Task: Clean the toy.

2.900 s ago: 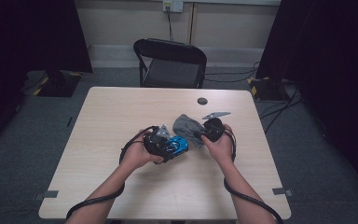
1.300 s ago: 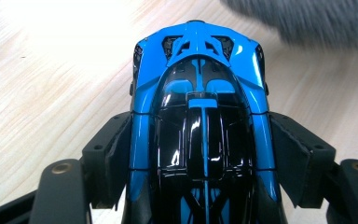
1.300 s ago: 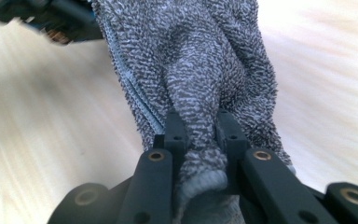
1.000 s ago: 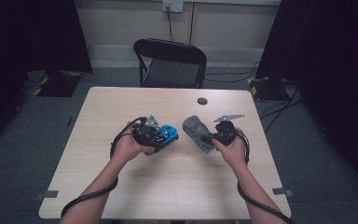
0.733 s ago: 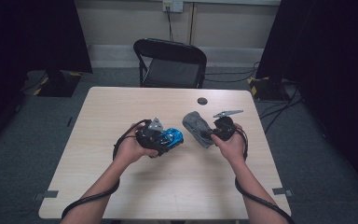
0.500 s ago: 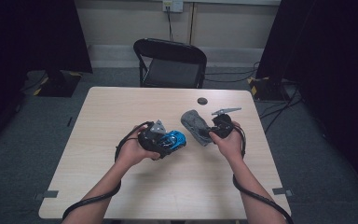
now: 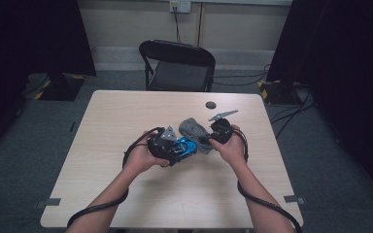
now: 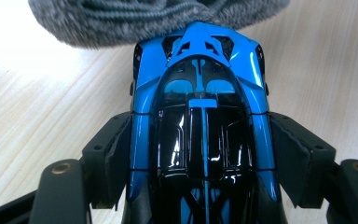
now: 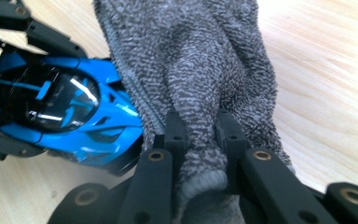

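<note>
The blue toy car [image 8: 200, 135] sits near the middle of the bench [image 7: 102, 194], gripped by the left tongs [image 8: 200, 154], whose two black jaws press against its flanks at mid-body. In the left gripper view the car's long axis runs straight away from the camera, and its far end touches the grey cloth [image 8: 135, 21] lying across the top of that view. The high view places the car [image 7: 183, 147] with its long axis running left to right across the bench, its free end directed toward the cloth [image 7: 195, 130] on its right. Which end is the nose cannot be told with certainty. The right tongs [image 9: 200, 135] are nearly closed, pinching a raised fold of the cloth [image 9: 200, 70] between the jaws. The right gripper view shows the cloth overlapping one end of the car [image 9: 74, 116] and the left jaws on the car's sides, detail too small to resolve from above. The high view adds a small dark disc [image 7: 210, 104] near the bench's far edge and a black folding chair [image 7: 177, 65] beyond it.
</note>
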A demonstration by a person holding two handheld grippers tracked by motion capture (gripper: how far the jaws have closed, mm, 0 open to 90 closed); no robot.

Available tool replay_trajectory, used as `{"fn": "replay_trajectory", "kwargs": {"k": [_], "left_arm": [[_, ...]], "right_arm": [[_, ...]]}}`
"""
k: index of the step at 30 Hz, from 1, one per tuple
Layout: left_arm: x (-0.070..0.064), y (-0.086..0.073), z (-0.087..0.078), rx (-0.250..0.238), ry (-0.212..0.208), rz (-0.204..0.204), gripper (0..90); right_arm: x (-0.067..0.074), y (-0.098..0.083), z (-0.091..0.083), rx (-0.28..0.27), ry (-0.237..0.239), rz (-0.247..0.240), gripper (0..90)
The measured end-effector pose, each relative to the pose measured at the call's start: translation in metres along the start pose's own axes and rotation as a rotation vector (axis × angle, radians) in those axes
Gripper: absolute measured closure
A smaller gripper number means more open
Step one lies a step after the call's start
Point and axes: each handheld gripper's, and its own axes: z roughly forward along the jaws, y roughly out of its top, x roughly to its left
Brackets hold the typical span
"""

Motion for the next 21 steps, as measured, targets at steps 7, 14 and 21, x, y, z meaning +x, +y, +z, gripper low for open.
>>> {"fn": "replay_trajectory", "kwargs": {"k": [7,14,21], "left_arm": [[0.004,-0.002,-0.001,0.005,0.015,-0.002,28.3],[0.009,-0.005,-0.003,0.007,0.036,-0.014,28.3],[0.014,-0.008,-0.003,0.007,0.048,-0.034,28.3]], "right_arm": [[0.000,-0.001,0.001,0.016,0.006,-0.009,78.2],[-0.002,-0.007,0.002,0.028,0.001,0.003,78.2],[-0.001,-0.011,0.002,0.032,0.007,-0.003,78.2]]}}
